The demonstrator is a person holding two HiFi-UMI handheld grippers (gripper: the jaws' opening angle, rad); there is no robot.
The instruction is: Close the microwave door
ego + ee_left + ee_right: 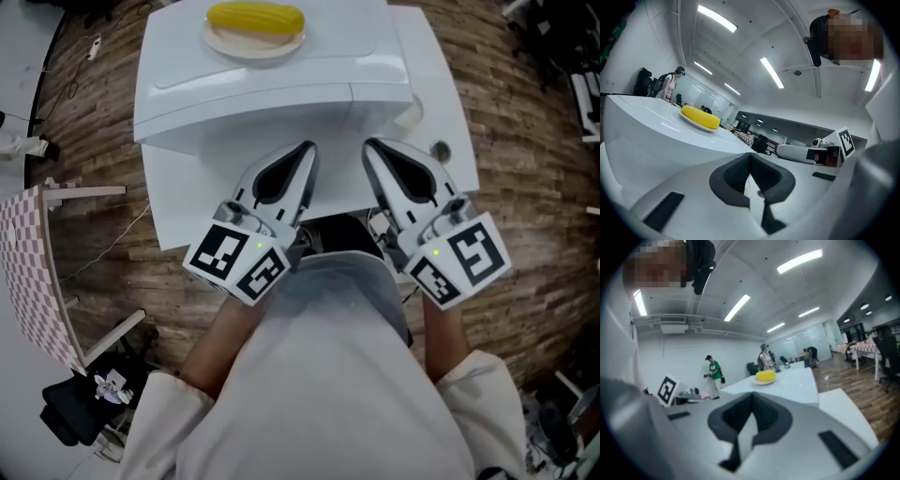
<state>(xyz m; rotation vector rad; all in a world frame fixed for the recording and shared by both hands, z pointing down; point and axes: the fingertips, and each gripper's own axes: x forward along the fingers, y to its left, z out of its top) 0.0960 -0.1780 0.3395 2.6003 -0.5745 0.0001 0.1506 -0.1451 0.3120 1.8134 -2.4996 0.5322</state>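
In the head view, the white microwave point(272, 89) stands on a white table point(178, 211) with a plate point(225, 42) of corn point(255, 17) on top. Its door cannot be made out from above. The left gripper point(307, 148) and the right gripper point(370, 146) are side by side just in front of it.

In the left gripper view, the jaws meet at their tips with nothing between them.

In the right gripper view, the jaws are likewise together and empty, and the corn point(765, 376) lies beyond them.

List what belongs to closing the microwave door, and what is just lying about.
For the job:
boxy white microwave
left gripper, shut, empty
right gripper, shut, empty

Lying about:
yellow corn cob
round cream plate under it
small round grey object
pink checked cloth
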